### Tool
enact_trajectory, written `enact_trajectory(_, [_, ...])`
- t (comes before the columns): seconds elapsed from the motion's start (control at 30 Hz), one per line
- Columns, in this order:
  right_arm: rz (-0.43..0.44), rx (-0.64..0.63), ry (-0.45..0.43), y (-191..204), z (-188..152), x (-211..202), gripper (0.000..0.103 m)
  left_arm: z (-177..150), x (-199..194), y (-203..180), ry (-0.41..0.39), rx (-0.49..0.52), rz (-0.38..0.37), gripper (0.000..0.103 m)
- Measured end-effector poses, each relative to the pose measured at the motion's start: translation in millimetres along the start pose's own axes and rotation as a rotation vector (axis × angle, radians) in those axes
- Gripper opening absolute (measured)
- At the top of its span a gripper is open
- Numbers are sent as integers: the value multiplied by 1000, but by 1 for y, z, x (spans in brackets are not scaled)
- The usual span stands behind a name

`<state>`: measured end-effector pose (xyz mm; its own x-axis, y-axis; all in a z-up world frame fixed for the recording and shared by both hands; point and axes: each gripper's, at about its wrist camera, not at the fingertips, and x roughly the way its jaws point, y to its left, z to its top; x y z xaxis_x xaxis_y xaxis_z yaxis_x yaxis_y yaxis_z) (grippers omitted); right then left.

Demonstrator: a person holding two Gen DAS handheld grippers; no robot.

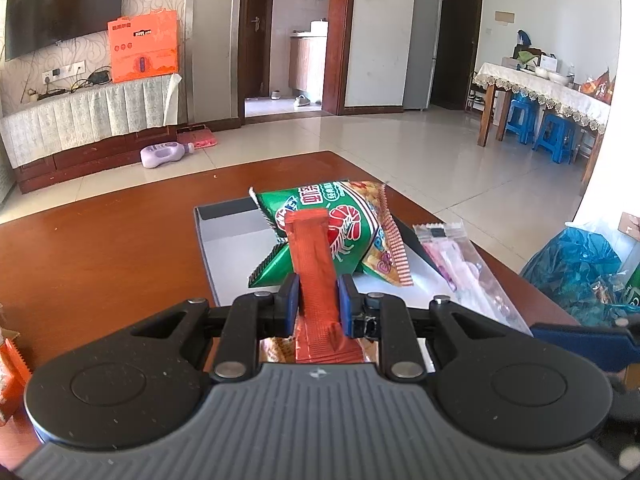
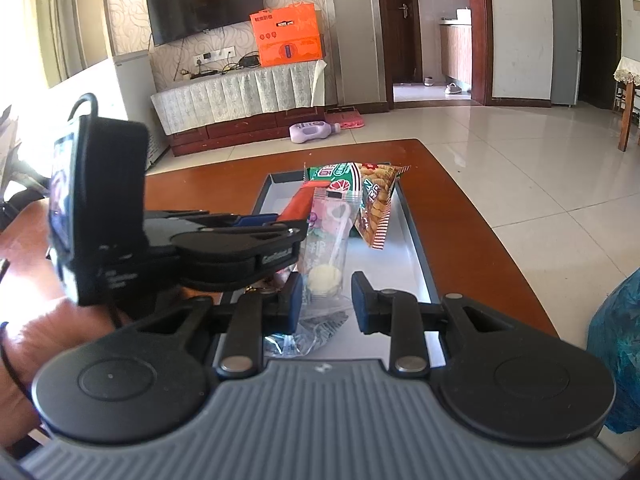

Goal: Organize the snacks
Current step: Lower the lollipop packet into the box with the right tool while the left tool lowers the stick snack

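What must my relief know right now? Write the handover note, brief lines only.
Left gripper: shut on the flat orange-red foil snack packet, held over the tray.
Right gripper: jaws apart around the clear plastic candy packet; no firm grip visible.
Shallow white dark-rimmed tray on the brown wooden table.
Done: green shrimp-print chip bag lies in the tray.
Left: set both packets in the tray; another orange packet waits at the table's left edge.
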<state>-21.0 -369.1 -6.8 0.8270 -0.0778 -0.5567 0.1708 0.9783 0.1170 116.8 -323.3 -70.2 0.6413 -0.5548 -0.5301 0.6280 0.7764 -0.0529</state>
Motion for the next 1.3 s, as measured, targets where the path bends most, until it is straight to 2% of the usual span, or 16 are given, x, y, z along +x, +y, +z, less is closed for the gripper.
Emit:
enact_trajectory(0.53, [-7, 21, 12, -7, 0, 4, 30, 5, 30, -6, 18, 7, -22, 26])
enact_trajectory(0.7, [-10, 21, 17, -6, 0, 5, 30, 6, 33, -6, 27, 4, -23, 32])
enact_trajectory(0.87, [-15, 24, 15, -6, 1, 4, 30, 5, 32, -5, 34, 5, -20, 46])
enact_trajectory(1.3, [-20, 18, 24, -4, 1, 7, 25, 2, 17, -3, 26, 40, -32, 50])
